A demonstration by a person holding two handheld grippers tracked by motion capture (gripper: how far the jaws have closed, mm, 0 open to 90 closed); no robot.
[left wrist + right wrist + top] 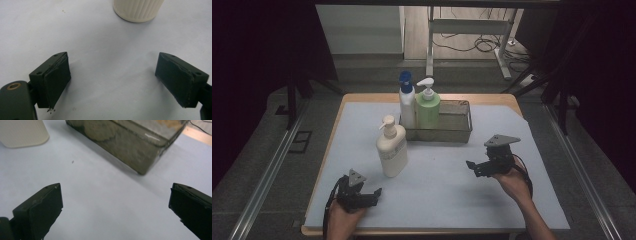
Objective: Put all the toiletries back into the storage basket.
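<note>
We are holding the left gripper [373,192] low over the near left part of the tabletop [447,180], its jaws spread wide with nothing between them; in the left gripper view the left gripper [112,80] is looking across bare pale surface toward the ribbed base of the cream pump bottle [138,10], which is standing a little ahead of it and well clear of both jaws. From the high view, the cream pump bottle [392,147] is standing upright on the tabletop, left of centre, just in front of the metal tray [458,131] and apart from it. We are holding the right gripper [472,167] over the right side of the tabletop, jaws also spread wide and gripping nothing, pointing toward the middle. In the right gripper view the right gripper [116,207] is facing the near corner of the metal tray [130,147], with the cream pump bottle [23,132] off at the upper left. Inside the tray's left end, a white bottle with a blue cap [406,102] and a green pump bottle [428,107] are standing upright, side by side and touching or nearly so.
</note>
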